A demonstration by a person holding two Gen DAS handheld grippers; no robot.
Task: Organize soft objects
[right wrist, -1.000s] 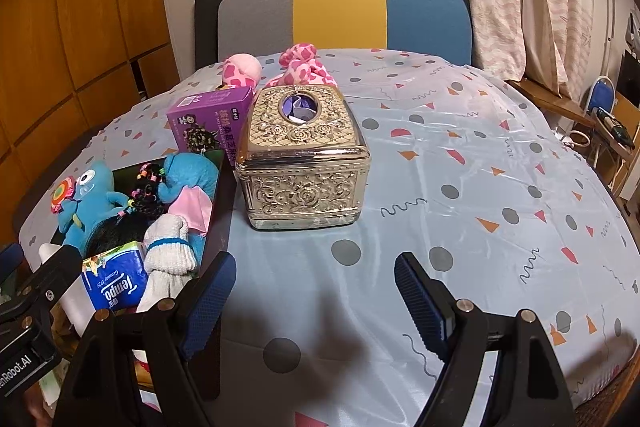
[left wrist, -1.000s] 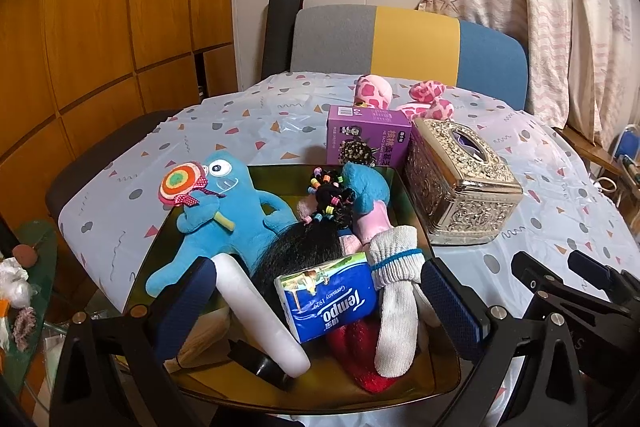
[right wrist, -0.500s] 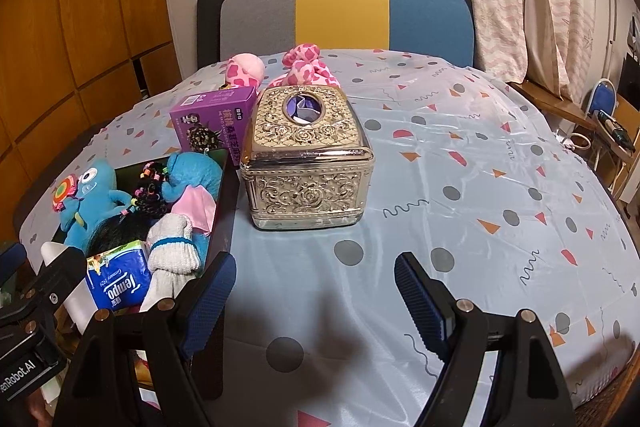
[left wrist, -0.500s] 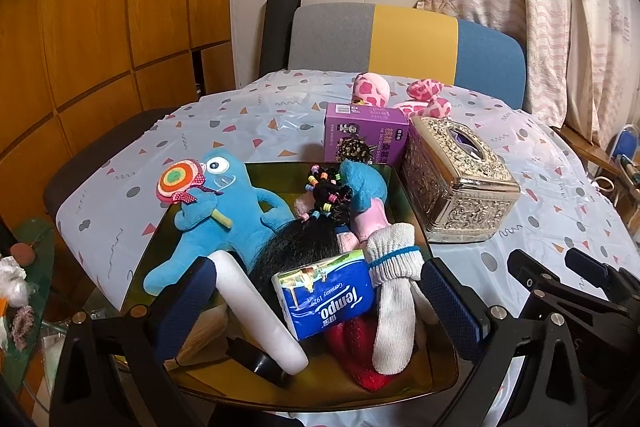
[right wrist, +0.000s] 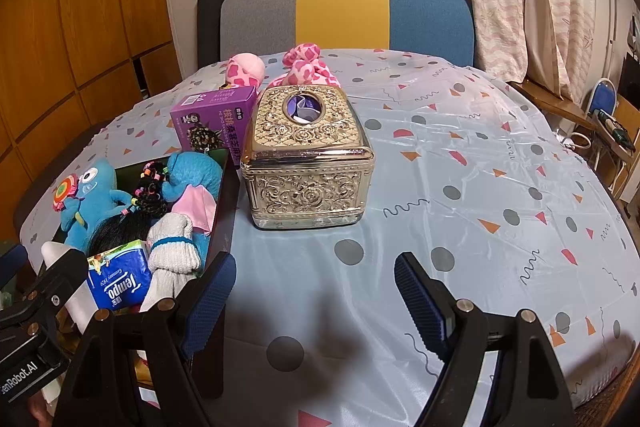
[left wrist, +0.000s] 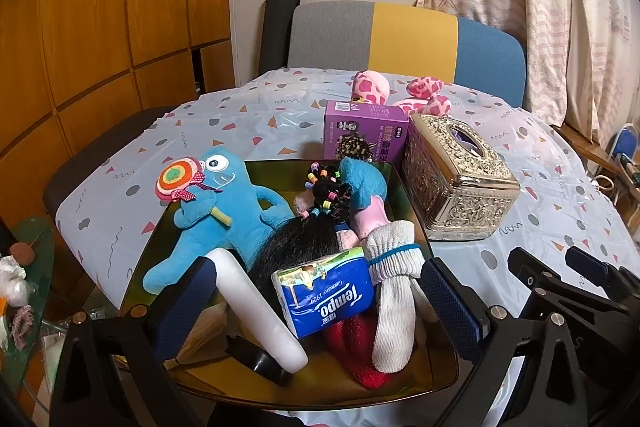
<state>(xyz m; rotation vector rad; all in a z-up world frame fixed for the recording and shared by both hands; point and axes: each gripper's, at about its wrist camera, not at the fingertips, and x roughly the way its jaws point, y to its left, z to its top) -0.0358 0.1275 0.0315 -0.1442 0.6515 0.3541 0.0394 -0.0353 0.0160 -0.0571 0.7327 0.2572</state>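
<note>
While both grippers' jaws gape empty, the tissue pack (left wrist: pixel 326 295) lies between the left gripper (left wrist: pixel 316 301) jaws.

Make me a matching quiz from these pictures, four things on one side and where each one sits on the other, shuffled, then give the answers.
Things:
1. blue plush monster
2. Tempo tissue pack
3. purple box
4. pink spotted plush

Places:
A. on the tablecloth behind the gold tissue box
B. left part of the tray, holding a lollipop
C. standing just beyond the tray's far edge
D. near part of the tray, beside the white sock

Pairs: 1-B, 2-D, 3-C, 4-A
</note>
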